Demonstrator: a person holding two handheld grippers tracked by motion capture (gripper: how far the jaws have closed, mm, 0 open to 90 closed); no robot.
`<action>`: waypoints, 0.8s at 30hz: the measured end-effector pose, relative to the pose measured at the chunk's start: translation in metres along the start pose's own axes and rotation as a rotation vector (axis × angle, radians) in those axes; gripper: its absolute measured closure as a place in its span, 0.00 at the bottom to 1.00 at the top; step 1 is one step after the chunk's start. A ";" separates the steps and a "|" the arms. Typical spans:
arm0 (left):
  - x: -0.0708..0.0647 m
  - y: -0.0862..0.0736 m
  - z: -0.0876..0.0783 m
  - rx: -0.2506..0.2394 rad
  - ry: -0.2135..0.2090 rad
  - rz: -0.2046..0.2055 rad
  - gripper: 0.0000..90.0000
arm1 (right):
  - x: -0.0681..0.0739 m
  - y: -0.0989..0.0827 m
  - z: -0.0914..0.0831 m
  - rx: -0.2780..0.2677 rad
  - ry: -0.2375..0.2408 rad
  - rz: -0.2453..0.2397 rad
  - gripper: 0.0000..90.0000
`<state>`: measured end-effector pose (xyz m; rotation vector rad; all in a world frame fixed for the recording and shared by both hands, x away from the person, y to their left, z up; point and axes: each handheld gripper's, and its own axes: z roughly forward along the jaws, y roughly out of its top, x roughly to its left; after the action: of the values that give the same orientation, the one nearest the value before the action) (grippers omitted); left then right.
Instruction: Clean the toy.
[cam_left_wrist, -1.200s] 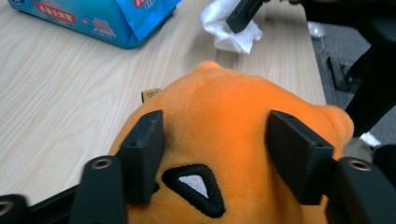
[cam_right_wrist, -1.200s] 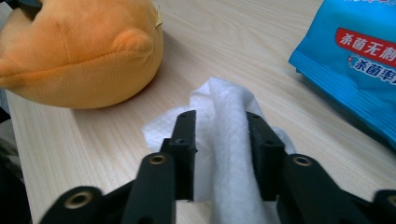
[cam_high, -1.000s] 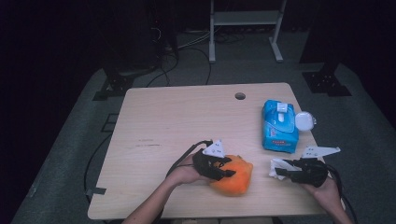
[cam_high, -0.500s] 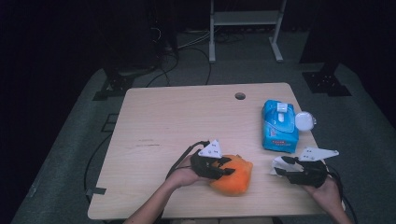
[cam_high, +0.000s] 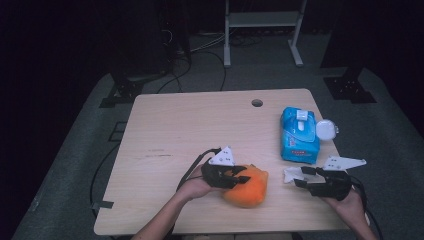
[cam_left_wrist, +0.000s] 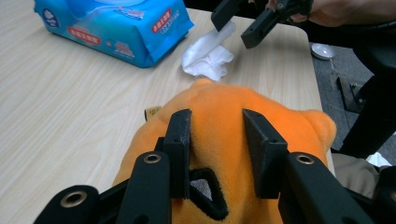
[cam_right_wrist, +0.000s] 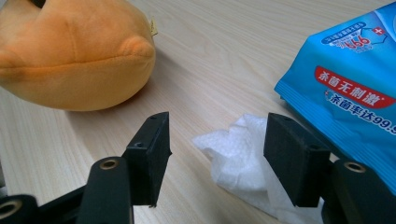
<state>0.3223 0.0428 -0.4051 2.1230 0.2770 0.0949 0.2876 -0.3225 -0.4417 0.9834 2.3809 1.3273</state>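
An orange plush toy (cam_high: 248, 189) lies on the wooden table (cam_high: 175, 125) near its front edge. My left gripper (cam_high: 242, 176) is shut on the toy, its two jaws pressed into the plush (cam_left_wrist: 219, 100). To the right a crumpled white wipe (cam_high: 290, 174) rests on the table. My right gripper (cam_high: 298, 177) has just been opening, and the wipe (cam_right_wrist: 243, 154) lies loose between its jaws, close to the right one. In the left gripper view, the right gripper (cam_left_wrist: 238, 21) hangs over the wipe (cam_left_wrist: 208, 53).
A blue pack of wet wipes (cam_high: 299, 135) lies at the right side of the table, with a small white round lid (cam_high: 326, 129) beside it. A cable hole (cam_high: 257, 103) sits near the far edge. Dark floor and stands surround the table.
The right gripper's jaws stand wider apart around the wipe than before. The left gripper and the plush toy have hardly moved.
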 end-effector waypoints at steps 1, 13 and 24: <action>0.001 0.000 -0.001 -0.003 0.007 0.001 0.73 | 0.000 0.000 0.000 -0.003 0.002 0.002 0.44; 0.024 0.009 -0.022 -0.020 0.114 -0.008 0.73 | 0.002 0.004 -0.001 -0.024 0.011 0.002 0.42; 0.054 -0.009 -0.020 0.020 0.200 -0.067 0.71 | 0.008 0.009 0.001 -0.029 0.019 -0.025 0.42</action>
<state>0.3699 0.0767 -0.4039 2.1245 0.4689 0.2670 0.2860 -0.3132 -0.4334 0.9346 2.3723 1.3644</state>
